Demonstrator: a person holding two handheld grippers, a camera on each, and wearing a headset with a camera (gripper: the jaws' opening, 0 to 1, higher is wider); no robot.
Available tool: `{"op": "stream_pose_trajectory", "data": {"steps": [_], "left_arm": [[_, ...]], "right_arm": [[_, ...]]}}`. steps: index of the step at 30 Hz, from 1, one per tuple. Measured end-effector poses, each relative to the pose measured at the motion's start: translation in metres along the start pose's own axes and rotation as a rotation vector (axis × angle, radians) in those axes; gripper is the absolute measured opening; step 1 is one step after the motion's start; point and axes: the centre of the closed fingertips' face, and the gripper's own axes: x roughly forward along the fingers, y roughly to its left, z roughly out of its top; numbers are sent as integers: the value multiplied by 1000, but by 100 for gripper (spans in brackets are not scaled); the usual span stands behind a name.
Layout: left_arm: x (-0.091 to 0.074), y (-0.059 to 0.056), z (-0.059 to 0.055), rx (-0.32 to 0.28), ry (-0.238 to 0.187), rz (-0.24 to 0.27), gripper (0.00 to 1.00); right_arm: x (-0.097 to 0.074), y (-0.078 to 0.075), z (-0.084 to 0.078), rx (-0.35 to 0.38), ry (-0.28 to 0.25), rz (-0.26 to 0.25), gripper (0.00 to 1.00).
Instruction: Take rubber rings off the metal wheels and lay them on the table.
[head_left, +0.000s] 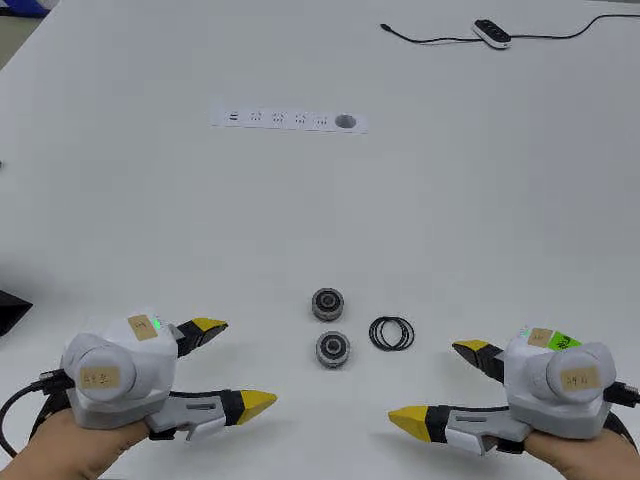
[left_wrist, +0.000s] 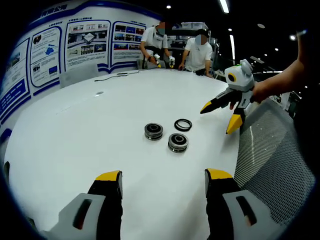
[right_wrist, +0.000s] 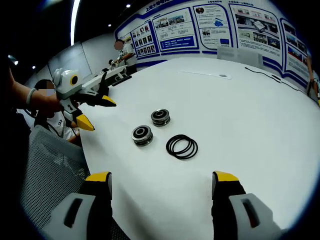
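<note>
**Rings lie loose by the wheels, both claws empty**

I see black rubber rings (head_left: 391, 333) stacked flat on the white desk (head_left: 300, 220), just right of the near metal wheel (head_left: 333, 348). The far metal wheel (head_left: 328, 303) sits just behind it. A power strip (head_left: 288, 119) lies well back. Poster boards (left_wrist: 85, 42) line the wall. My left claw (head_left: 245, 362) and right claw (head_left: 427, 380) flank the wheels, jaws spread wide, holding nothing.

White workbench (head_left: 300, 220), blue-and-white poster wall (left_wrist: 85, 42), ceiling strip lights (left_wrist: 225, 6) overhead
</note>
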Motion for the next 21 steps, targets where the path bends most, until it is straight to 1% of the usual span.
{"op": "stream_pose_trajectory", "data": {"steps": [4, 7, 9, 11, 13, 15, 18, 19, 21], "left_arm": [[-7, -1, -2, -17, -19, 6, 75], [-14, 1, -3, -28, -34, 16, 76], [-18, 1, -3, -36, -48, 20, 77], [-20, 1, -3, -45, -61, 23, 81], [-21, 0, -4, -55, -60, 29, 84], [-21, -1, -3, -63, -61, 32, 84], [-21, -2, -1, -75, -71, 36, 88], [-21, -2, -1, -81, -67, 35, 88], [-20, -1, 0, -79, -71, 41, 90]], "right_arm": [[-4, 1, 5, -13, -39, -12, 89], [-6, 1, 8, -19, -62, -19, 91], [-7, 1, 9, -13, -82, -21, 93], [-7, 0, 10, -12, -100, -27, 95], [-7, -1, 9, -13, -107, -32, 98], [-9, -1, 8, -14, -118, -35, 99], [-10, 0, 7, -24, -118, -34, 99], [-10, 0, 6, -24, -115, -33, 99], [-11, 0, 5, -28, -112, -37, 99]]}}
